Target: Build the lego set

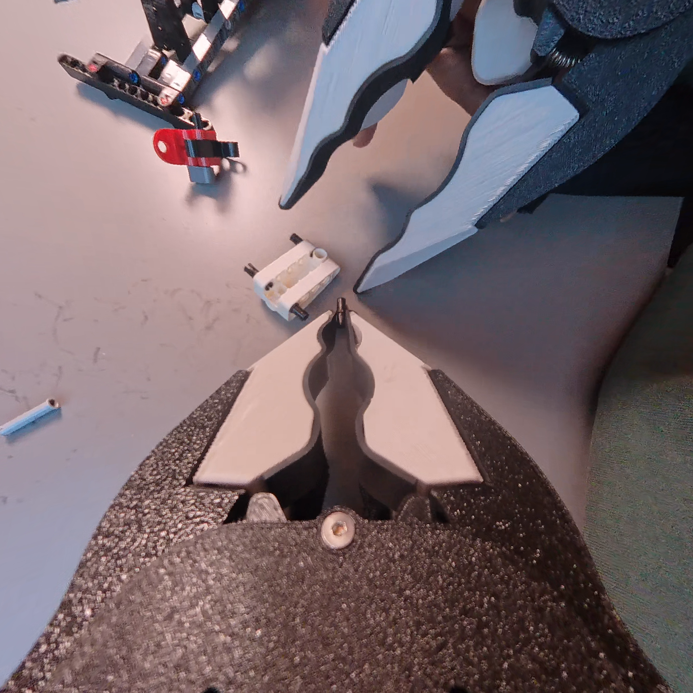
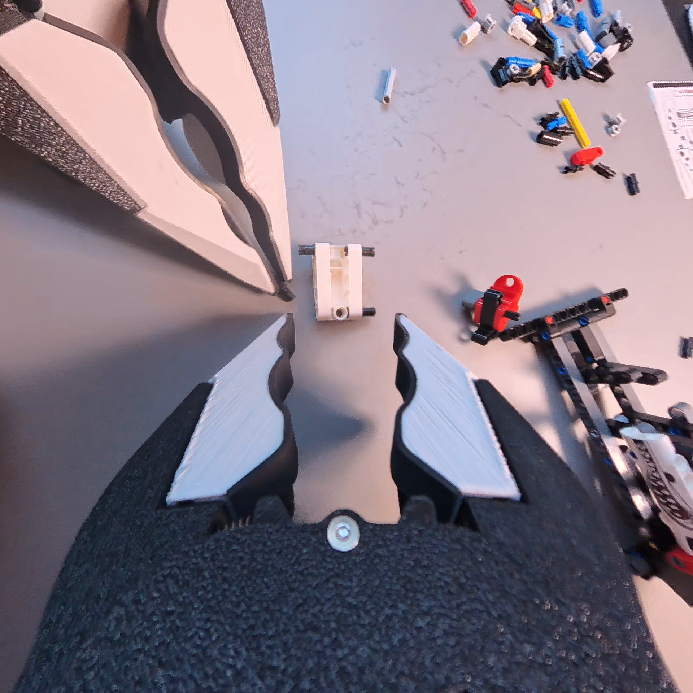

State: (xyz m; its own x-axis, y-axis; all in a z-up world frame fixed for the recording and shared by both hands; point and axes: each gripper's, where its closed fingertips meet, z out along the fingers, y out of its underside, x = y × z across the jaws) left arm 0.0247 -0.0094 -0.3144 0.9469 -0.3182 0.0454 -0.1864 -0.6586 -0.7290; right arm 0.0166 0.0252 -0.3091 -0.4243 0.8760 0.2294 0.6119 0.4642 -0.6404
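Note:
A white Lego block (image 1: 296, 279) with black pins sticking out of its sides lies on the grey table. My left gripper (image 1: 339, 317) is shut on a small black pin (image 1: 340, 304), held just right of the block. My right gripper (image 2: 343, 318) is open and empty, its fingertips just short of the white block (image 2: 339, 281). In the right wrist view the left gripper (image 2: 282, 289) comes in from the upper left, the pin (image 2: 288, 295) at its tip beside the block. The right gripper (image 1: 321, 247) shows in the left wrist view, open above the block.
A red and black sub-assembly (image 2: 495, 303) lies beside a long black beam frame (image 2: 581, 330) that joins a white model (image 2: 660, 472). A pile of loose parts (image 2: 555, 41), a yellow axle (image 2: 573, 122), a grey tube (image 2: 388, 84) and an instruction sheet (image 2: 675, 131) lie farther off. The yellow axle (image 2: 573, 122) lies around 20 centimeters away from my right fingertips.

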